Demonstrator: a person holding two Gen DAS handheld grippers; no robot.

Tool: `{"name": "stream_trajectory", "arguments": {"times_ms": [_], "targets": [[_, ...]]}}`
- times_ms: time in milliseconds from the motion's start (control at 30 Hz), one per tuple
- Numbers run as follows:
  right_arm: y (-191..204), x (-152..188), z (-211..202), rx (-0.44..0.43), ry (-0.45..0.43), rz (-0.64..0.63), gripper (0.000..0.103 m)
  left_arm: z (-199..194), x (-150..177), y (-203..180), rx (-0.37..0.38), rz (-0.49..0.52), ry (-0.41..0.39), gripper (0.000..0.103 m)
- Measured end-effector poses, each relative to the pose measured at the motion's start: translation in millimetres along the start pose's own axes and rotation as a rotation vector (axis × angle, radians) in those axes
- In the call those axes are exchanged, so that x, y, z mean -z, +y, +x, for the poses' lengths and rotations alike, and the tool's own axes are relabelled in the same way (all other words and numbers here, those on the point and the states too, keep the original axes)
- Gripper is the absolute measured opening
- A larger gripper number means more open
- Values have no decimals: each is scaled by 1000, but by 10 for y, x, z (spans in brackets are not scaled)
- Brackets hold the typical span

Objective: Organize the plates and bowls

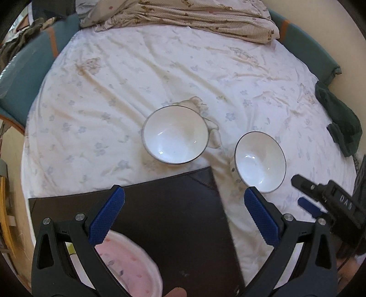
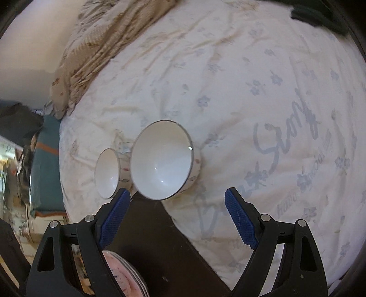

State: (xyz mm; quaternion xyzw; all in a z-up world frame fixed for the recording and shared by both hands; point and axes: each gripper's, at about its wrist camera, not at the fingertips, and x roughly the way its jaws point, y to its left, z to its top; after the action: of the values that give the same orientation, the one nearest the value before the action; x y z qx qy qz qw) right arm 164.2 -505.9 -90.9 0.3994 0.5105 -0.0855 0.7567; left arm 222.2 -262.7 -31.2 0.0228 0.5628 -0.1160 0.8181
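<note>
Two white bowls with dark rims sit on a floral bedsheet. In the left wrist view one bowl (image 1: 175, 135) is at the centre and the other bowl (image 1: 260, 162) is to its right. My left gripper (image 1: 184, 201) is open and empty, above a black board (image 1: 173, 219). A pink plate (image 1: 130, 267) lies on the board's near left. My right gripper (image 1: 302, 192) shows at the right edge. In the right wrist view my right gripper (image 2: 177, 203) is open and empty, just short of the near bowl (image 2: 161, 160); the far bowl (image 2: 107, 173) is left of it. Stacked pink plates (image 2: 128, 278) lie below.
A crumpled beige blanket (image 1: 187, 16) lies at the far end of the bed. A dark green cloth (image 1: 338, 118) lies at the right edge. Teal padding (image 1: 25, 66) borders the bed on the left. The sheet (image 2: 263, 102) stretches wide to the right.
</note>
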Motion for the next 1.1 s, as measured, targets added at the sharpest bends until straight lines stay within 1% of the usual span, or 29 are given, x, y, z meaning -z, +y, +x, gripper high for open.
{"name": "stream_trajectory", "arguments": {"times_ms": [100,133,200,233,267,300,333,400,433,500,533,567,600,633,667,700,767,833,900,1000,1033,1100], "targets": [[-71,-32,118,-2,11,52,87,205,-91,-103,20,7,29,99],[-76,-40,157,4,15,58,87,271,-110,-134,24,10,41,93],[-67,-59,237,26,16,60,87,431,-158,-211,36,12,72,88],[-65,-70,255,32,15,61,86,499,-174,-245,40,11,85,83],[-62,-84,283,40,9,58,81,578,-194,-289,50,10,100,78],[-65,-89,294,48,6,57,77,653,-211,-337,63,12,113,76],[-71,-101,316,61,4,59,75,701,-222,-371,68,17,123,74],[-101,-124,371,69,6,69,63,832,-243,-460,78,25,145,67],[-100,-143,399,74,9,69,61,874,-253,-484,78,27,153,63],[-91,-177,452,99,12,50,49,1001,-274,-551,84,31,180,56],[-91,-188,475,107,15,46,45,1052,-281,-570,86,31,192,49],[-100,-190,498,106,23,51,41,1107,-288,-596,89,31,206,46],[-104,-184,521,99,31,56,40,1161,-296,-625,95,36,219,44],[-93,-176,548,96,36,49,38,1195,-298,-641,94,41,226,38],[-74,-168,575,105,43,36,34,1227,-303,-662,87,47,232,30],[-48,-155,620,119,54,18,33,1257,-307,-678,83,50,237,26],[-24,-134,694,124,72,11,31,1300,-307,-687,73,52,246,15],[-23,-114,737,126,85,7,28,1345,-303,-698,79,51,260,12],[-20,-118,749,130,79,9,27,1372,-309,-709,82,57,267,11],[-61,-119,758,132,77,24,24,1410,-309,-745,85,70,288,6],[-63,-112,759,132,75,25,24,1421,-305,-765,75,81,297,5],[-34,-107,760,137,68,4,23,1394,-301,-803,59,100,288,5]]}}
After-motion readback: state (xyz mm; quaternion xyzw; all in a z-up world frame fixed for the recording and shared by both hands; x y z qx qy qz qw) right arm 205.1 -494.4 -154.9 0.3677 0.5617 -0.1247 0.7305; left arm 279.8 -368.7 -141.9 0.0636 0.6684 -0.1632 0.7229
